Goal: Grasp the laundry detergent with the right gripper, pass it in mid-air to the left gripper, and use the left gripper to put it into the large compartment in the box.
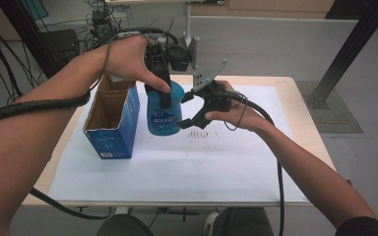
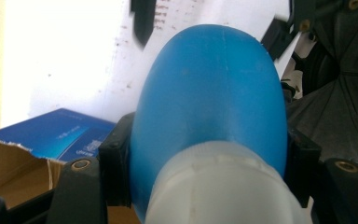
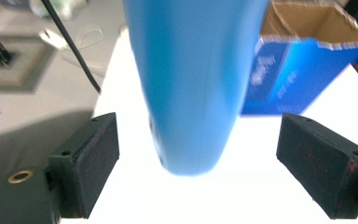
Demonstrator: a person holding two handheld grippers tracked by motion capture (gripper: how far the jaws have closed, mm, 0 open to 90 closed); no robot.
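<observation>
The blue bottle point(image 1: 163, 109) hangs upright just above the white sheet point(image 1: 177, 162) that covers the table point(image 1: 305, 123), toward the far edge and just right of the open blue carton point(image 1: 112, 120). The left gripper point(image 1: 163, 91) comes down from above and is clamped on the bottle's shoulder, just under its pale cap point(image 2: 223, 186) — in the left gripper view both black pads press the blue sides. That top grip likely carries the whole weight and keeps the bottle plumb, base down, which suits lowering it into the carton's open mouth or standing it on the sheet.

The right gripper point(image 1: 194, 115) sits low at the bottle's right side, jaws spread apart. In the right gripper view the 2 pads point(image 3: 95, 158) stand well clear of the bottle's lower end point(image 3: 191, 93), with white sheet showing on either side — so it holds nothing. My reading is that it is there as a steadying hand, now let go, leaving the left to carry.

The carton stands upright near the table's left edge, its torn flaps open.
</observation>
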